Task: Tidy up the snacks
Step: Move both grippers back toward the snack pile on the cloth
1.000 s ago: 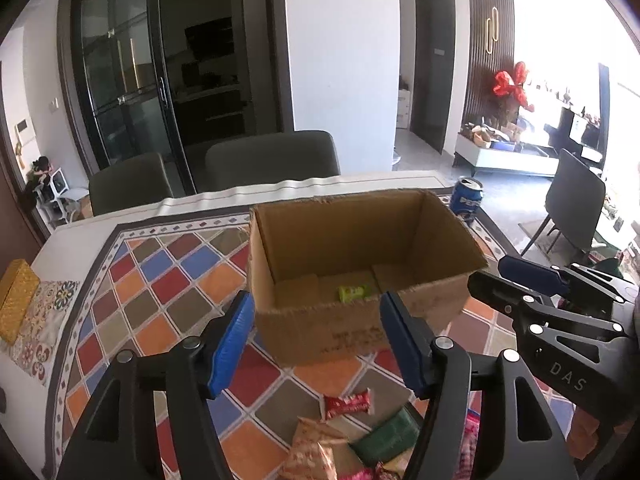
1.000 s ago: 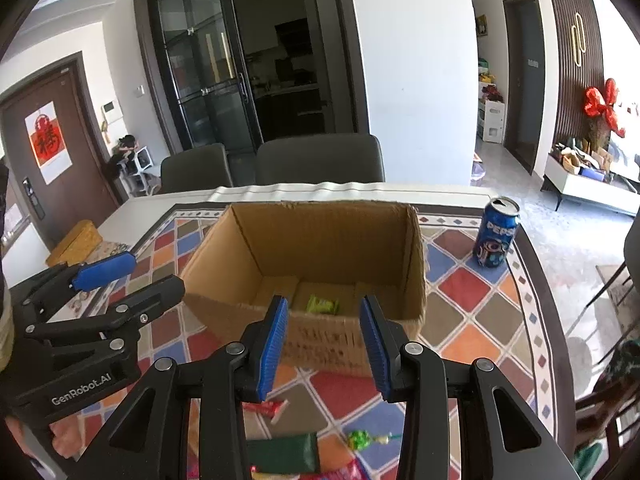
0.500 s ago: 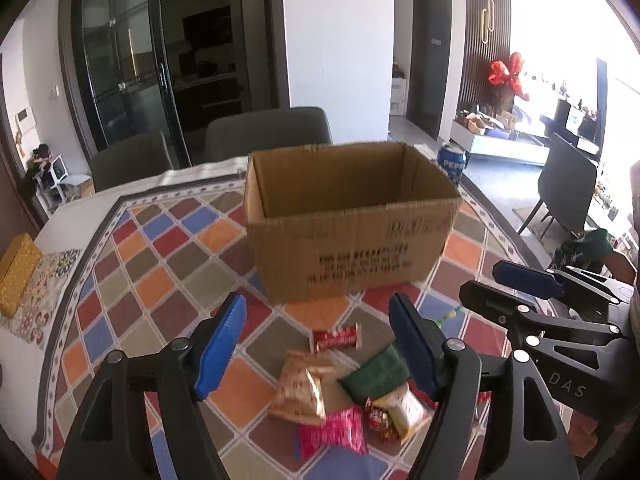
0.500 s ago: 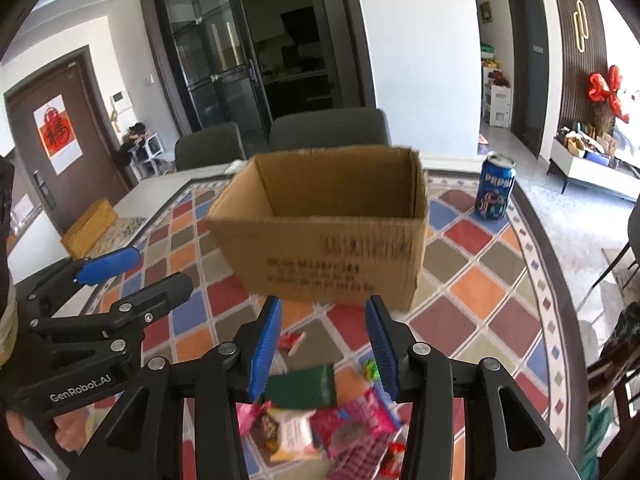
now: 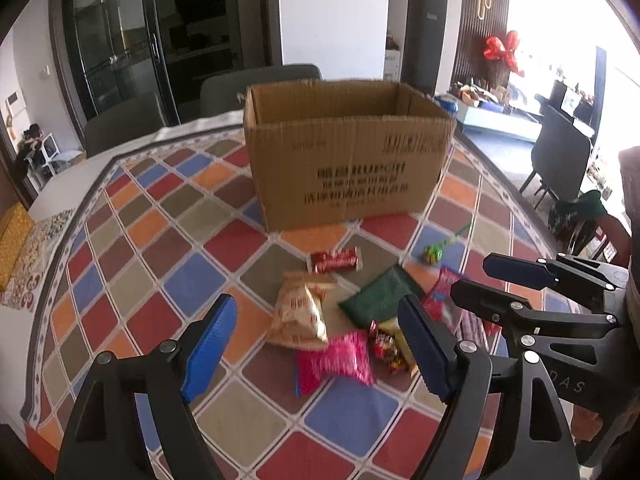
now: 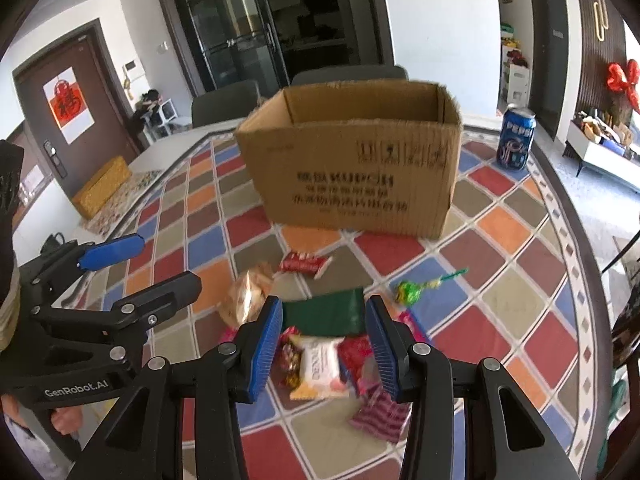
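Open brown cardboard box (image 5: 344,160) stands upright at far centre of the checkered multicoloured surface (image 5: 160,240); interior contents not visible from this angle. Near side of box: loose snack pile. Dark green flat packet (image 6: 324,312), beige crinkled chip bag (image 5: 298,312), pink foil packet (image 5: 340,360), red wrapped bar (image 5: 335,261), green lollipop (image 6: 412,290) off right. Blue Pepsi can (image 6: 515,138) far right. Left hand-held gripper (image 5: 316,352) wide open, empty; right hand-held gripper (image 6: 322,348) open, empty, above pile.

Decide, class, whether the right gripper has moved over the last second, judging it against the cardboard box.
Yes. The right gripper has pulled back and down from the cardboard box; it now hangs open over the snack pile.
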The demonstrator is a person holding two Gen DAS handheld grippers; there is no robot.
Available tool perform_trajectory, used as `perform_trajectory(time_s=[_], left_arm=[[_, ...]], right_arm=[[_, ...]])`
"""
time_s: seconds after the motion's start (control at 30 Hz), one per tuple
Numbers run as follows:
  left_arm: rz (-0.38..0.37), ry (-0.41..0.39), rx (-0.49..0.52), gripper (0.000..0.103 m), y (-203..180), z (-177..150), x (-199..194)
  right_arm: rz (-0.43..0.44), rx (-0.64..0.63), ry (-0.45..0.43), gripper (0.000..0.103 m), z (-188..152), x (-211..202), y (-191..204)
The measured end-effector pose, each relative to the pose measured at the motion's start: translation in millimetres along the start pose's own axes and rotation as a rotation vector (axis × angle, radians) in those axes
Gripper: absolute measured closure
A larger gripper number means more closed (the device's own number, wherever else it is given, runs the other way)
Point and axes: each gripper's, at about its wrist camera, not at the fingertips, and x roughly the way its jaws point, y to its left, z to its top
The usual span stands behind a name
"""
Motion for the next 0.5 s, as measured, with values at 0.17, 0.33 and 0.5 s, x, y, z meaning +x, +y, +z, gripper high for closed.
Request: perform_trajectory(time_s=[0.17, 0.33, 0.5], left_arm=[[-0.016, 0.045, 0.000, 0.020, 3, -20, 9], [-0.035, 0.087, 0.000, 0.020, 5, -34, 22], [-0.046, 0.121, -0.014, 0.020, 8, -43, 40]], right_arm=[[0.009, -0.012, 0.049, 0.059, -16, 12, 6], [0.011, -0.019, 0.087, 0.059, -28, 24, 6], [0.007, -0.013, 0.129, 0.059, -38, 37, 5]])
